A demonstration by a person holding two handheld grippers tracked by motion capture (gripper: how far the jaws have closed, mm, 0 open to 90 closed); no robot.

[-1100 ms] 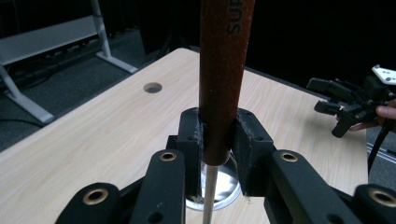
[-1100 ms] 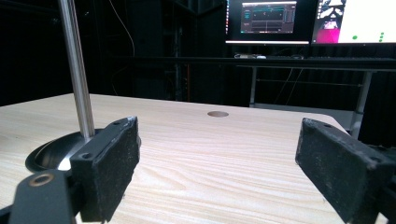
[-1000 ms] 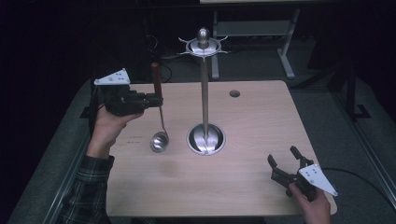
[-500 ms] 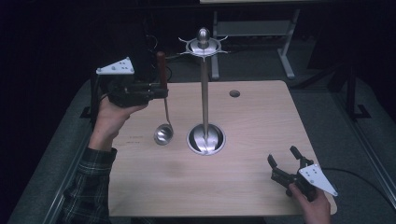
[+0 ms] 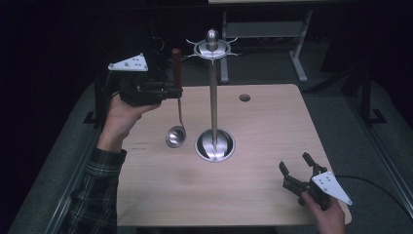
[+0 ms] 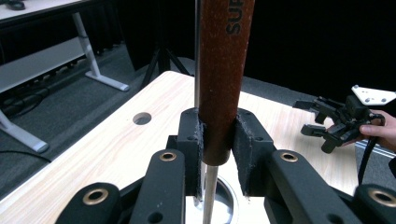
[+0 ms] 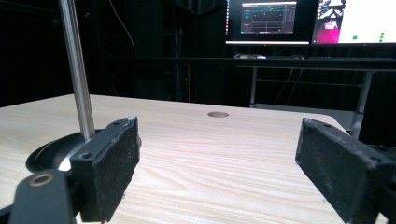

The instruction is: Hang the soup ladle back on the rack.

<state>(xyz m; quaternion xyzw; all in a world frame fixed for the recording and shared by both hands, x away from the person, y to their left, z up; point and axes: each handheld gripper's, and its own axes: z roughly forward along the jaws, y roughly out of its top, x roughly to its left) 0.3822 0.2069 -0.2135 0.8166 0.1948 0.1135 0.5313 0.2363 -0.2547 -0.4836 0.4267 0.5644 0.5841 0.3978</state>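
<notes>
A steel ladle [image 5: 176,135] with a brown wooden handle [image 6: 223,70] hangs upright above the table, its bowl just off the wood. My left gripper [image 5: 170,90] is shut on that handle, left of the stand. The tall steel utensil stand [image 5: 213,87] rises from a round base [image 5: 215,145] at the table's middle, with hooks around its top [image 5: 212,48]. My right gripper [image 5: 297,171] rests open near the front right corner, nothing between its pads [image 7: 109,158]. From there the stand's pole [image 7: 77,70] shows at the left.
The wooden table [image 5: 253,195] has a round cable hole [image 5: 244,97] at the back right. A metal-legged desk [image 5: 292,44] stands behind the table. Monitors [image 7: 266,21] glow beyond in the right gripper view.
My left gripper has lifted the ladle higher and carried it slightly right, toward the stand's top. The right gripper has stayed still.
</notes>
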